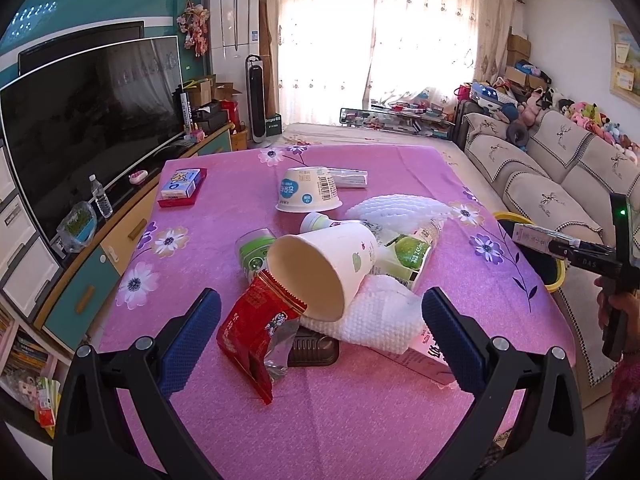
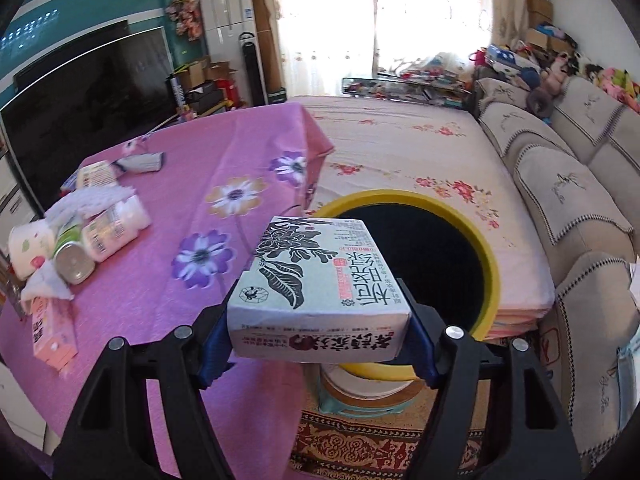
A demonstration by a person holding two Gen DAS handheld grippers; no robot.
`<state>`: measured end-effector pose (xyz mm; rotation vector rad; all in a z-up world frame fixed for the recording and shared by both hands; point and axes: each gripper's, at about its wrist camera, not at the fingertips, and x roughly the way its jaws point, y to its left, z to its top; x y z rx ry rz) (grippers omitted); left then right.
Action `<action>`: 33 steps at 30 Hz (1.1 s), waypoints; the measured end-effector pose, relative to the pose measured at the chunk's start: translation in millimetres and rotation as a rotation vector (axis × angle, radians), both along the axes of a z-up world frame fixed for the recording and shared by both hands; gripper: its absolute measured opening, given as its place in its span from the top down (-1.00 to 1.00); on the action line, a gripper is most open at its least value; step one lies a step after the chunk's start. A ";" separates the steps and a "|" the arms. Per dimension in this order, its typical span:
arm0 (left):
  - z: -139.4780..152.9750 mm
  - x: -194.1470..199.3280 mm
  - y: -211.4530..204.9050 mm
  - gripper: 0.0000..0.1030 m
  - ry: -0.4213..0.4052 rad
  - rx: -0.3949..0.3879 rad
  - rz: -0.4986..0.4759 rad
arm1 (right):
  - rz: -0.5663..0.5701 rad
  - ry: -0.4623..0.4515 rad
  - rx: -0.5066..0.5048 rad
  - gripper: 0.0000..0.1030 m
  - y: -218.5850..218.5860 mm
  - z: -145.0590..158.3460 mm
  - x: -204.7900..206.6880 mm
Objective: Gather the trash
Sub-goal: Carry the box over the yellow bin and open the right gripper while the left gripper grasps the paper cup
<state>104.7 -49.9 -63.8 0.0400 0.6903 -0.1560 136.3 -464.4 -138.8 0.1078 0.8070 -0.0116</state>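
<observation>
- A large dark television (image 1: 88, 120) stands on a low cabinet at the left.
- A clear water bottle (image 1: 101, 197) stands upright in front of the screen.
- A beige sofa (image 1: 560, 176) lines the right wall, with plush toys (image 1: 588, 116) along its back.
- Sunlit curtains (image 1: 380, 36) cover the far window.
- A white air conditioner (image 1: 232, 28) stands in the corner.

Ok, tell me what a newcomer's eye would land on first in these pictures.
First, the pale green printed carton clamped in the right gripper, poised at the near rim of the yellow-rimmed black bin beside the table. Next, the heap of trash on the pink flowered tablecloth: a white paper cup lying on its side above a red foil wrapper, just ahead of the open left gripper.
</observation>
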 end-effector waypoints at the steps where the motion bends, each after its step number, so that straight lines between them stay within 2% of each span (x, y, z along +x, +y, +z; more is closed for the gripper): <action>1: -0.8 1.6 -0.7 -0.93 0.002 0.002 0.000 | -0.024 0.015 0.004 -0.32 -9.2 -4.5 6.4; 7: -3.3 10.4 -6.8 -0.93 0.009 0.024 -0.003 | -0.112 0.085 0.008 -0.33 -41.2 -32.6 45.0; 11: -5.8 16.7 -8.2 -0.93 0.017 0.024 -0.003 | -0.147 0.088 0.004 -0.49 -50.4 -41.4 61.5; 23: -27.7 47.9 -25.9 -0.89 0.063 0.033 -0.066 | -0.114 0.044 -0.020 -0.55 -22.2 -25.4 37.4; 26: -32.0 55.8 -26.4 -0.74 0.072 0.026 -0.074 | -0.103 0.036 -0.029 -0.58 -15.1 -22.2 32.3; 27: -34.3 59.2 -25.8 -0.63 0.078 0.023 -0.073 | -0.095 0.034 -0.028 -0.61 -12.7 -21.6 30.2; 28: -36.7 62.6 -24.7 -0.43 0.087 0.015 -0.073 | -0.089 0.033 -0.027 -0.61 -11.2 -21.2 29.5; 31: -43.4 72.8 -22.1 -0.08 0.115 -0.019 -0.074 | -0.080 0.031 -0.031 -0.61 -7.3 -20.7 28.2; 33: -46.8 78.5 -20.8 0.07 0.131 -0.034 -0.071 | -0.075 0.032 -0.033 -0.61 -5.8 -20.2 27.2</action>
